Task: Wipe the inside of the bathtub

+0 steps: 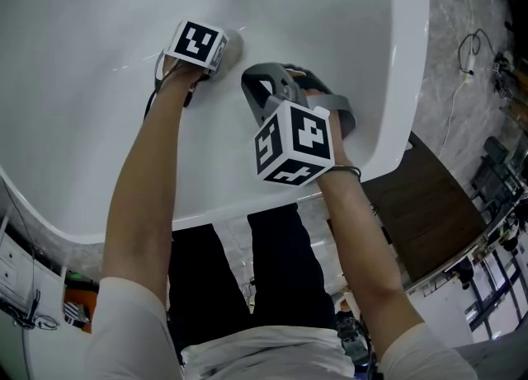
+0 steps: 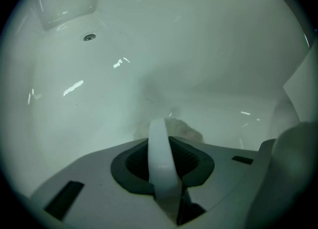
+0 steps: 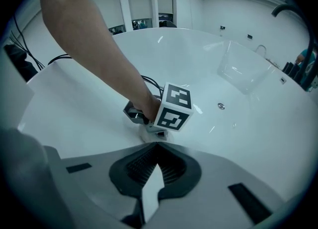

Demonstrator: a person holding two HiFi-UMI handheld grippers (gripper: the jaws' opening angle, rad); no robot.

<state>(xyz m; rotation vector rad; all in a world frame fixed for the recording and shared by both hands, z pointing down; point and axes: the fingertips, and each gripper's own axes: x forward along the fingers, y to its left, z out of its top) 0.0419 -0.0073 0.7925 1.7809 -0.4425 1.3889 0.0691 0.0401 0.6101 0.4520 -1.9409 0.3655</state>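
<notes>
Left gripper: jaws clamped on cloth, against bathtub wall.
Right gripper: jaws together, empty.
Progress: probably mid-wipe; most left.

Marbled floor, crossed by a white cable. Brown panel laid alongside. Windows seen behind.

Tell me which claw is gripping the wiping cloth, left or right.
The left claw: it is shut on a crumpled cloth held against the bathtub wall. The right claw is shut on nothing.
</notes>
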